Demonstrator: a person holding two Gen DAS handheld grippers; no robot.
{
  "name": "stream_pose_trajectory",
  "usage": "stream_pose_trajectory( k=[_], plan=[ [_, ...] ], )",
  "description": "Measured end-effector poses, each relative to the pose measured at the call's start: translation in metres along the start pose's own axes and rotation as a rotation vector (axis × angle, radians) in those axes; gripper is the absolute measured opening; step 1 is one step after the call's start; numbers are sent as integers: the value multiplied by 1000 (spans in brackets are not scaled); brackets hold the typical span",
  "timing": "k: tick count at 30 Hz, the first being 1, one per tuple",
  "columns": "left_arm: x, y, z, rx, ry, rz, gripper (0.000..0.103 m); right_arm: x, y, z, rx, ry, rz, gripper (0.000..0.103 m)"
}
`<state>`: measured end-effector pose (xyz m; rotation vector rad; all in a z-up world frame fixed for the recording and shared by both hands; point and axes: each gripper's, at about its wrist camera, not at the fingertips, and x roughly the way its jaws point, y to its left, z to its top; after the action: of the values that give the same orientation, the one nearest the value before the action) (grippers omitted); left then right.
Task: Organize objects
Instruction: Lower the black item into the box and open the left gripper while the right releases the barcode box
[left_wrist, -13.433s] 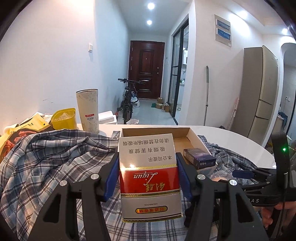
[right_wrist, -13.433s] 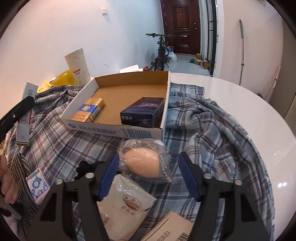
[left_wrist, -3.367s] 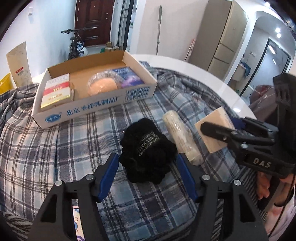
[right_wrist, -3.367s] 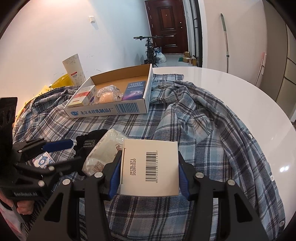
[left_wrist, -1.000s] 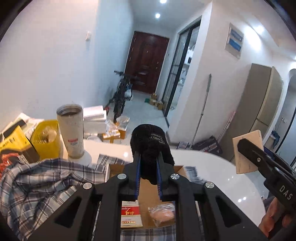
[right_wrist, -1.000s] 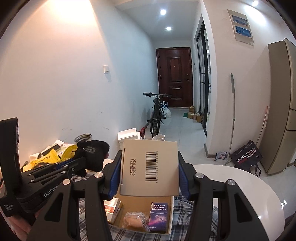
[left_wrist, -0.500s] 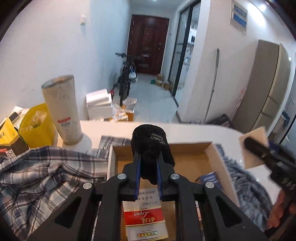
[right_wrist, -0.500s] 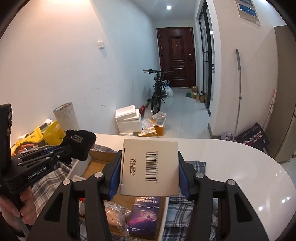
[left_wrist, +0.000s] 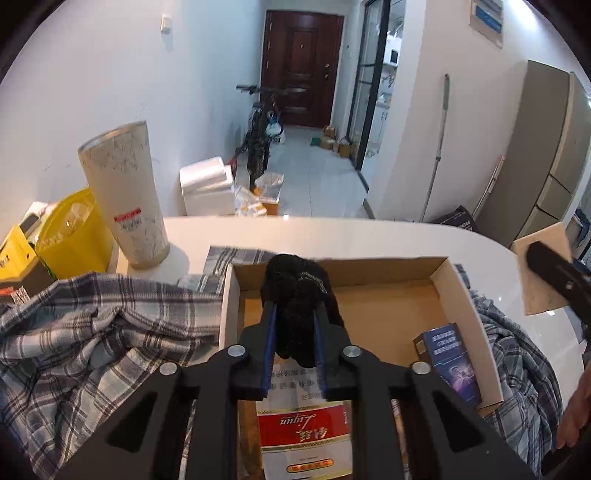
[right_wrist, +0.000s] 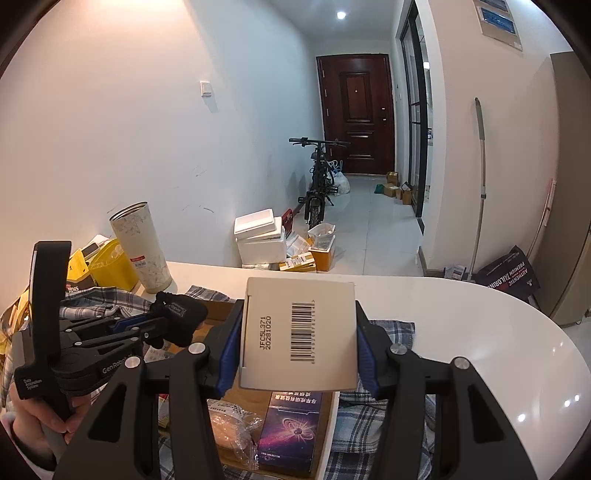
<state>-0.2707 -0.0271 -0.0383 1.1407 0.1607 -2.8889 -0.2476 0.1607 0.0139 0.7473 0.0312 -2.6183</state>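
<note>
cardboard tray (left_wrist: 458, 291) on the tabletop already holds three packs, while the left claw (left_wrist: 293, 325), just loosening, grips a black glove (left_wrist: 299, 291) above it and the right claw (right_wrist: 299, 336) clamps a white box (right_wrist: 299, 332).

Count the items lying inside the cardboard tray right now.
3: red-and-white carton at the near left, wrapped bun in the middle, dark blue box at the right. Grippers may hide others.

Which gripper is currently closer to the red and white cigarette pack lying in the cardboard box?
Left. The left gripper, with the black glove between its jaws, hangs directly above the red and white pack; the right gripper holds its white box farther right.
</note>
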Motion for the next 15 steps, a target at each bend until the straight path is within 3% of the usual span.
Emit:
stream_pose_trajectory(
  k=[1, 3, 5, 9, 15],
  plan=[
    [-5, -1, 1, 4, -21, -1, 37, 0, 0, -1, -3, -6, -1, 51],
    [-15, -3, 3, 5, -70, 13, 85, 2, 1, -3, -7, -11, -8, 51],
    [-28, 0, 4, -17, -157, 38, 88, 6, 3, -4, -11, -7, -16, 51],
    [-39, 9, 8, -58, -204, 23, 88, 19, 2, -7, 25, 41, 12, 52],
    [-25, 14, 8, -45, -162, 60, 88, 48, 17, -8, -55, 102, -70, 52]
  ],
)
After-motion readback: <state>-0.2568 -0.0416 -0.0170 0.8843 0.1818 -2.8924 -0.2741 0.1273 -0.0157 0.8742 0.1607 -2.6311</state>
